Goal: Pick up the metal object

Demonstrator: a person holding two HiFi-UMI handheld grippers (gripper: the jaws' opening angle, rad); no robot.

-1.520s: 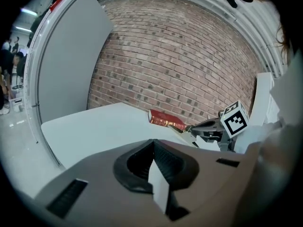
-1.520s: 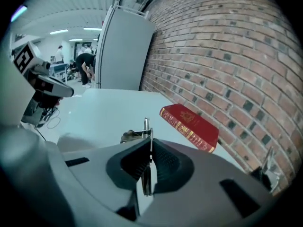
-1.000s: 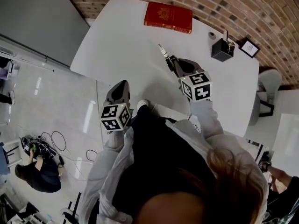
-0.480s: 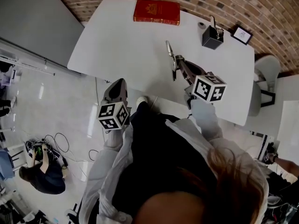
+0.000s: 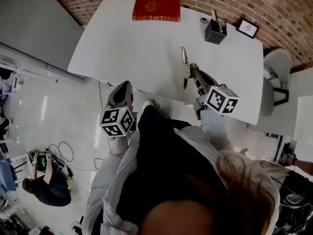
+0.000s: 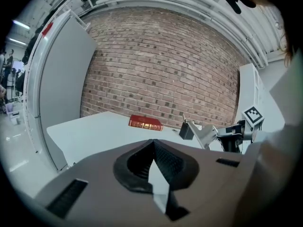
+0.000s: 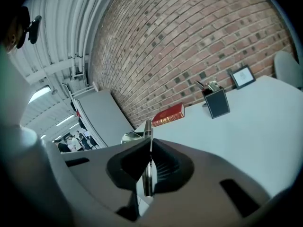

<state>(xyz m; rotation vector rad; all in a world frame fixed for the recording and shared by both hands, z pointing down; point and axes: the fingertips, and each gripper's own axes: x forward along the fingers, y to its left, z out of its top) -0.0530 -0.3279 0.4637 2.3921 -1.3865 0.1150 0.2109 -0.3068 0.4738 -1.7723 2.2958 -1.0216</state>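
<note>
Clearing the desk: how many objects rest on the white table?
4: red hardcover book at the far edge, small white cylinder, black pen holder and black-framed picture near the far-right corner. The right gripper may hide more.

The table (image 5: 132,48) is white, and the book (image 5: 156,10) at its 12 o'clock edge is red with gold print. The box (image 5: 213,33) at 2 o'clock is black (the frame (image 5: 248,28) too). The brick wall (image 5: 274,9) is red-brown. The metal object (image 5: 184,57) is silver. The left gripper (image 5: 124,86) and the right gripper (image 5: 190,75) are grey, their cubes white with black squares.

Metal object (image 7: 148,126): lower part hidden within right hand-held gripper (image 7: 150,143).
Book (image 5: 156,10): cover print too small to read.
</note>
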